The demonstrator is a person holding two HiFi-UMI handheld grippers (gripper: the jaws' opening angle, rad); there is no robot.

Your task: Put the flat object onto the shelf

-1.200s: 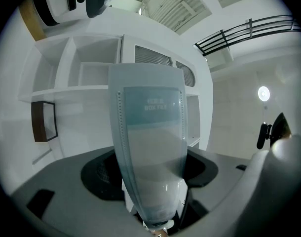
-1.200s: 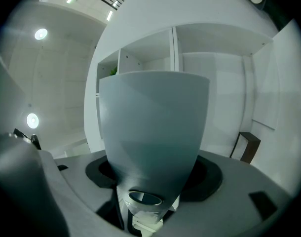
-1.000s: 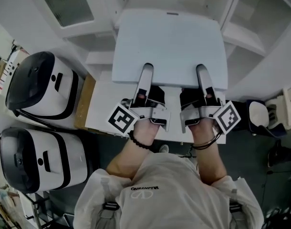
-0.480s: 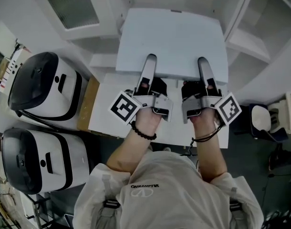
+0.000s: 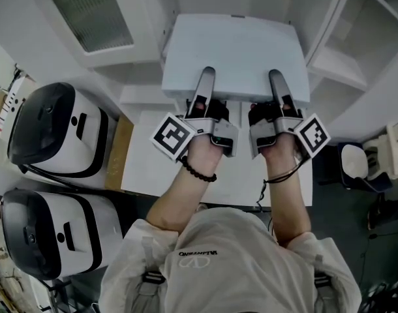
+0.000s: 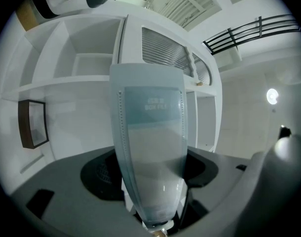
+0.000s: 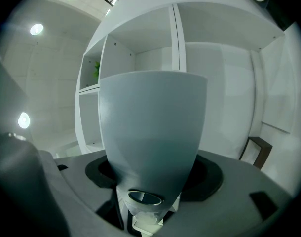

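Note:
The flat object (image 5: 235, 54) is a pale blue file box held level in front of the white shelf unit (image 5: 331, 62). My left gripper (image 5: 206, 82) is shut on its near edge at the left, and my right gripper (image 5: 276, 82) is shut on the same edge at the right. In the left gripper view the box (image 6: 148, 142) rises edge-on from the jaws and hides the middle of the shelf compartments (image 6: 66, 85). In the right gripper view the box (image 7: 153, 127) covers the centre, with open shelf bays (image 7: 140, 46) behind it.
Two white-and-black helmet-like devices (image 5: 55, 132) (image 5: 45, 237) sit at the left beside a white table (image 5: 156, 168). A louvred panel (image 5: 91, 12) is at the upper left. A brown-framed picture (image 6: 32, 123) leans in a lower shelf bay.
Both grippers have carried the box forward and upward toward the shelf. The shelf bays look larger and nearer in both gripper views. The hold on the box is unchanged.

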